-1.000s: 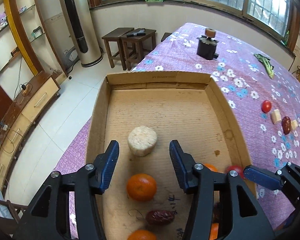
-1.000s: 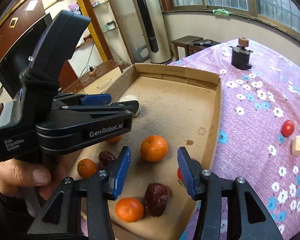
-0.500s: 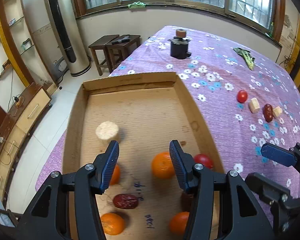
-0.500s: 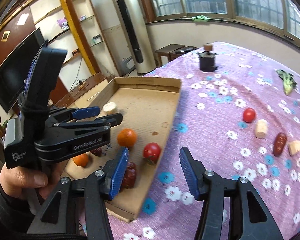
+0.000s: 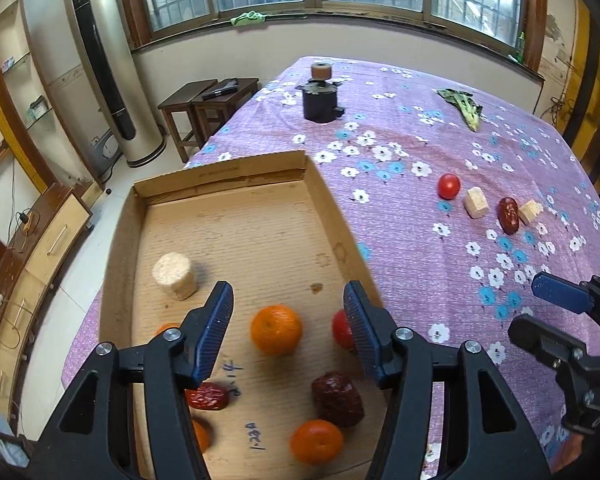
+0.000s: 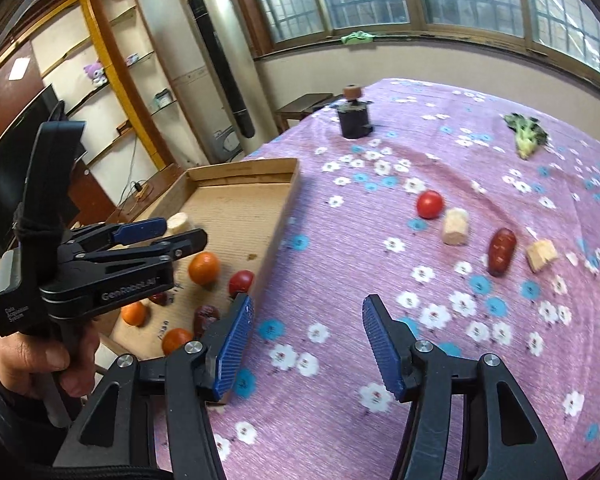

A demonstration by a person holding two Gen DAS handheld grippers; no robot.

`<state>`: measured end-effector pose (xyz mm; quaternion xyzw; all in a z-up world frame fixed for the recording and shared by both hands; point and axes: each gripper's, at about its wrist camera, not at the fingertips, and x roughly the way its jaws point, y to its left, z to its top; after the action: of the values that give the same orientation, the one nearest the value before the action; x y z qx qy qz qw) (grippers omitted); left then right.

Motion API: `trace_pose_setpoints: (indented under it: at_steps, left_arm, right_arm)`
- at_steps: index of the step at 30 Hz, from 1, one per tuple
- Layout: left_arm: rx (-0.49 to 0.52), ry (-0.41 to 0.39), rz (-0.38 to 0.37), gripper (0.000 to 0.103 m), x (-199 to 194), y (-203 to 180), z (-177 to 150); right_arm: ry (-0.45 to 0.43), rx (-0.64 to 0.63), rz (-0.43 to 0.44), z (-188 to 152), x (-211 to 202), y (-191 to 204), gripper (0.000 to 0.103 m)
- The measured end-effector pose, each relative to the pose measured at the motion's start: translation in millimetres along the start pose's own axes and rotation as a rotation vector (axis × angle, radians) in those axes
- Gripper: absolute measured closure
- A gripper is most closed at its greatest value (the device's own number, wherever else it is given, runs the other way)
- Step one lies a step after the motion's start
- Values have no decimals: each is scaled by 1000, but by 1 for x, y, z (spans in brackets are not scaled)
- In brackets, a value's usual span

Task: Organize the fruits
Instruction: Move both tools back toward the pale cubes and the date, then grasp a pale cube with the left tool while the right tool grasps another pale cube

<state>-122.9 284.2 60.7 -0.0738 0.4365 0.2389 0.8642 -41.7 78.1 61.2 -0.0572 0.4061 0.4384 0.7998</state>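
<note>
Left wrist view: the left gripper (image 5: 288, 326), jaws opening and empty, hangs over the cardboard tray (image 5: 236, 176) at lower centre, an orange (image 5: 276, 330) framed between its fingers.

Right wrist view: the right gripper (image 6: 306, 346), also opening and empty, points at bare tablecloth (image 6: 340, 272); the loose tomato (image 6: 429, 204) and red date (image 6: 502, 251) lie up-frame to the right, nearer this hand.

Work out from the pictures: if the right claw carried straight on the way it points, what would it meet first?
Probably the bare purple flowered tablecloth. The right claw, empty and opening, aims at cloth between the cardboard tray and the loose pieces; depth is uncertain.
</note>
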Motion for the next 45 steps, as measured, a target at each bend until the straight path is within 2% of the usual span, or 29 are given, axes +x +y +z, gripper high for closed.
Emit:
trace_pose_setpoints:
  at_steps: [19, 27, 29, 33, 39, 45]
  left_arm:
    - [87, 15, -116, 47, 7, -73, 9]
    - [86, 55, -167, 47, 26, -97, 15]
    - [81, 64, -179, 47, 33, -103, 18]
    - [49, 82, -215, 47, 50, -116, 30]
    - [14, 108, -269, 47, 79, -141, 54]
    - [1, 146, -296, 47, 106, -162, 67]
  right_arm:
    - [-10, 107, -146, -17, -28, -87, 45]
    - [4, 127, -195, -14, -11, -118, 50]
    - [3, 145, -220, -10, -7, -132, 53]
    - [-15, 205, -260, 3, 2, -165, 69]
    - [-4, 185, -289, 24, 23, -186, 69]
    - [17, 210, -254, 28, 40, -197, 69]
